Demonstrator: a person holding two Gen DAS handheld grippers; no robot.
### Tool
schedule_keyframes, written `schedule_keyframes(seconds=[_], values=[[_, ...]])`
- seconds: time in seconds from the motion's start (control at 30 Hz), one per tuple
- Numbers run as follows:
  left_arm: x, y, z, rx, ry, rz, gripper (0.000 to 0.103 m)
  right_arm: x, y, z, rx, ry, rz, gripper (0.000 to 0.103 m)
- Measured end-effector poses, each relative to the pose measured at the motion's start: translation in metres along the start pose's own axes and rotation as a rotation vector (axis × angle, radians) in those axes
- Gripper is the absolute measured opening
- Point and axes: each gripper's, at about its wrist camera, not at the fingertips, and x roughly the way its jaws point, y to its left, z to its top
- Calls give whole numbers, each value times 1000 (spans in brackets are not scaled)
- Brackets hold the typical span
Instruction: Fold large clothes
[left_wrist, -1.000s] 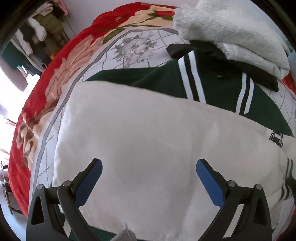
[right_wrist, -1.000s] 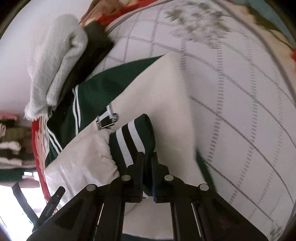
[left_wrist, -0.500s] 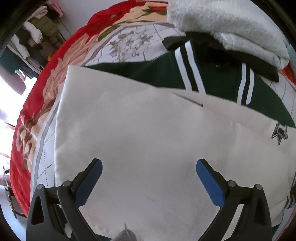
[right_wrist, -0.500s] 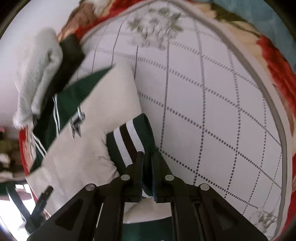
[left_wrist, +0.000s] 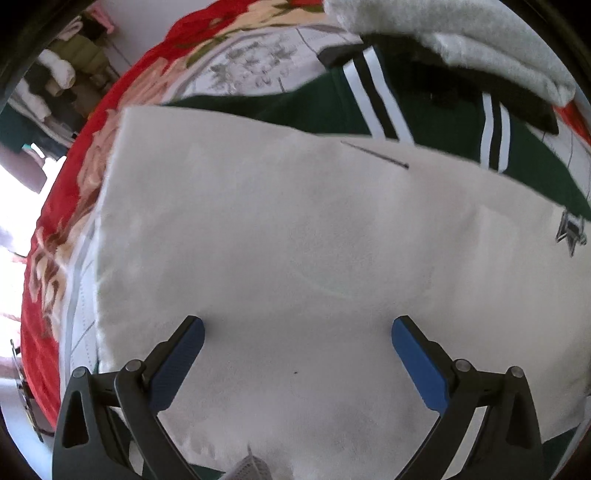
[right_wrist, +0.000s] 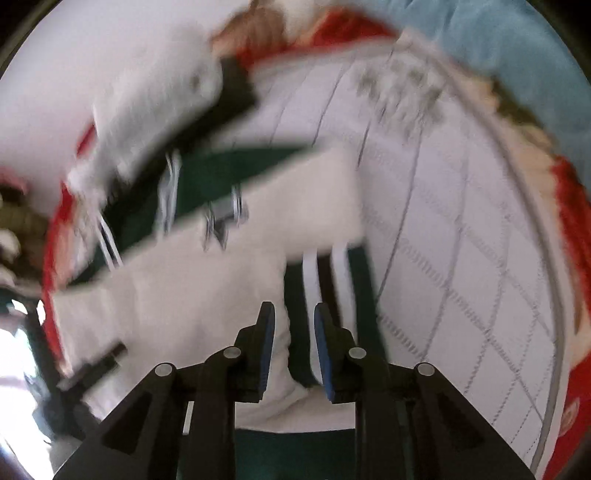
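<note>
Our right gripper jaws are just opening off the striped green cuff; we are hovering the left gripper, jaws wide, over the white jacket panel.

**Bright daylight floods a bedroom with a floral-covered bed**

A bed spread with a quilt of red floral border and white diamond-grid centre fills the room. A pale wall rises behind it. At the far left, clothes hang or pile in a dim corner, beside a glare of overexposed daylight. A light blue cloth edges the bed's far side.
</note>
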Motion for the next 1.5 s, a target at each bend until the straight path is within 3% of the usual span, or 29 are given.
schedule_keyframes(seconds=[0.03, 0.07, 0.2, 0.3, 0.47, 0.6, 0.67, 0.77, 0.9, 1.0, 1.07, 1.13, 1.23, 1.33, 1.4, 1.5], values=[[2, 0, 0, 13, 0, -2, 103, 30, -1, -3, 3, 114, -22, 23], [3, 0, 0, 26, -3, -2, 103, 44, -5, -5, 22, 159, -16, 23], [-14, 5, -4, 55, -11, 0, 103, 37, -1, 4, 51, 180, -40, 24], [-39, 25, -32, 53, -4, -7, 103, 3, 11, -9, 45, 149, 21, 26], [-55, 62, -104, 91, 85, 52, 103, -27, 43, -102, 16, 281, 134, 30], [-30, 87, -166, 162, 204, 129, 103, -7, 61, -202, 63, 483, 203, 34], [-15, 104, -188, 137, 259, 103, 103, 5, 66, -237, 95, 537, 207, 34], [-11, 125, -192, 51, 271, 33, 103, 19, 84, -269, 78, 564, 204, 35], [-18, 140, -173, 35, 209, 91, 103, 34, 108, -287, 10, 588, 158, 41], [-17, 158, -146, -13, 146, 137, 103, 33, 118, -275, -39, 610, 116, 42], [-5, 172, -126, -46, 139, 220, 103, 22, 115, -267, -23, 571, 109, 42], [8, 194, -102, -101, 96, 312, 103, 1, 108, -253, 5, 446, 62, 42], [30, 219, -81, -196, 130, 253, 103, -30, 91, -231, 72, 245, -10, 42], [32, 224, -67, -198, 101, 278, 103, -60, 59, -208, 159, 49, -106, 42], [31, 228, -60, -212, 106, 282, 103, -79, 27, -187, 207, -76, -227, 42], [12, 219, -61, -174, 104, 298, 103, -88, -32, -158, 284, -92, -330, 42]])
